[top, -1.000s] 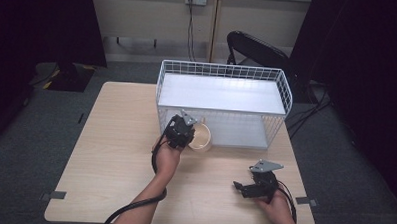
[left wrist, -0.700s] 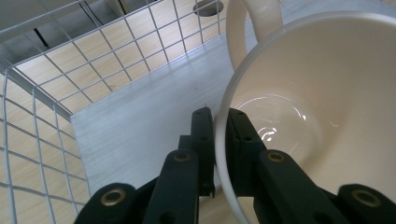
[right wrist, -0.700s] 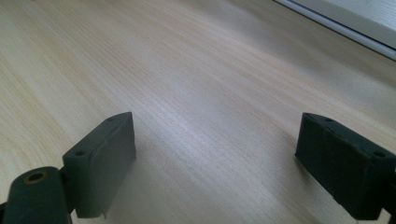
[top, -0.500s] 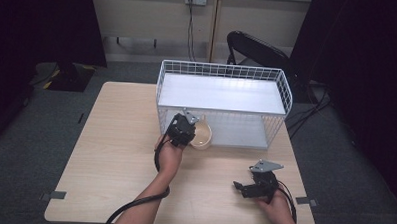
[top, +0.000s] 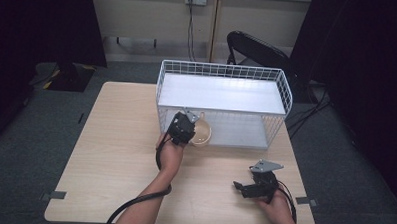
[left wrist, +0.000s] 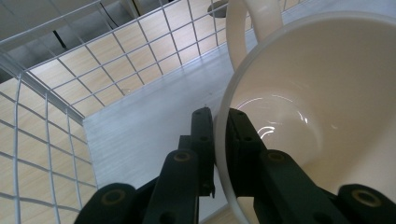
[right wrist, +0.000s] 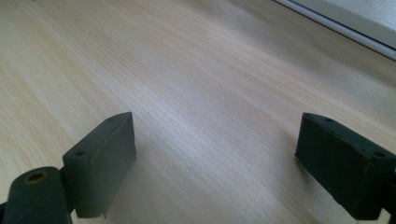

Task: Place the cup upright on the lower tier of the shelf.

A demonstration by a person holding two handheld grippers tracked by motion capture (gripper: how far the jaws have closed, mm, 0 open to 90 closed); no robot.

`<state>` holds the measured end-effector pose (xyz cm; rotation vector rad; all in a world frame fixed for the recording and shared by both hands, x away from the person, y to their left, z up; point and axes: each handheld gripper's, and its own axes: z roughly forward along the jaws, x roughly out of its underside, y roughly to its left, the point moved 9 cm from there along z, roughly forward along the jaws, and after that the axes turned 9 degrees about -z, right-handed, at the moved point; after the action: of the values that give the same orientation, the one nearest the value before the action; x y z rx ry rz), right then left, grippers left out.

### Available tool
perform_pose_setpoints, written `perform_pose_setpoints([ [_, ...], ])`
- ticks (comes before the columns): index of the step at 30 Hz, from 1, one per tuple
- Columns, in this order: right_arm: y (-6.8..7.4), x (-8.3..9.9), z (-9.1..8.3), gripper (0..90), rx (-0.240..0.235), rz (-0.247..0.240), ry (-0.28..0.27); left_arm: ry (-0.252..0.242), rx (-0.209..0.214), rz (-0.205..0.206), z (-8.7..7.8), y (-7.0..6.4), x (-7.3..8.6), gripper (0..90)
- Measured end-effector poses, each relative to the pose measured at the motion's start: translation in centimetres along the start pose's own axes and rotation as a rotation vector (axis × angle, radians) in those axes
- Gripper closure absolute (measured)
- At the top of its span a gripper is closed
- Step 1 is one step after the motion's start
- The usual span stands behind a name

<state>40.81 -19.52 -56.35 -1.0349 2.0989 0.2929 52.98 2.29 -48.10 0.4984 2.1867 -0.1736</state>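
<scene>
Grey carpet floor (top: 35, 136), black chair (top: 258, 49), pale wall (top: 150, 15)

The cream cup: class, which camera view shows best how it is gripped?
The left gripper view: the left gripper pinches the cream cup by its rim, handle above. The high view shows the cup small, at the wire rack.

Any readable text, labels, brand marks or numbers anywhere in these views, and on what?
None: no words, numbers or labels can be read on the cup, the wire rack, the table, or either gripper, left or right.
</scene>
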Motion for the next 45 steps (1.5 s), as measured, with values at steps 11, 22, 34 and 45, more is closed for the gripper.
perform_pose_setpoints([
  [11,0.01,0.01,-0.01,11.5,0.0,0.0,0.0,-0.005,-0.026,0.003,0.51,0.1,0.51,82.7],
  [22,0.01,0.01,-0.01,11.5,0.0,0.0,0.0,-0.02,-0.035,0.002,0.7,0.1,0.61,82.4],
  [34,0.02,0.03,-0.03,11.4,0.0,0.0,0.0,-0.035,-0.024,-0.014,0.73,0.01,0.87,78.2],
  [45,0.02,0.03,-0.04,11.4,0.0,0.0,0.0,-0.041,-0.006,-0.046,0.34,0.29,0.8,76.8],
])
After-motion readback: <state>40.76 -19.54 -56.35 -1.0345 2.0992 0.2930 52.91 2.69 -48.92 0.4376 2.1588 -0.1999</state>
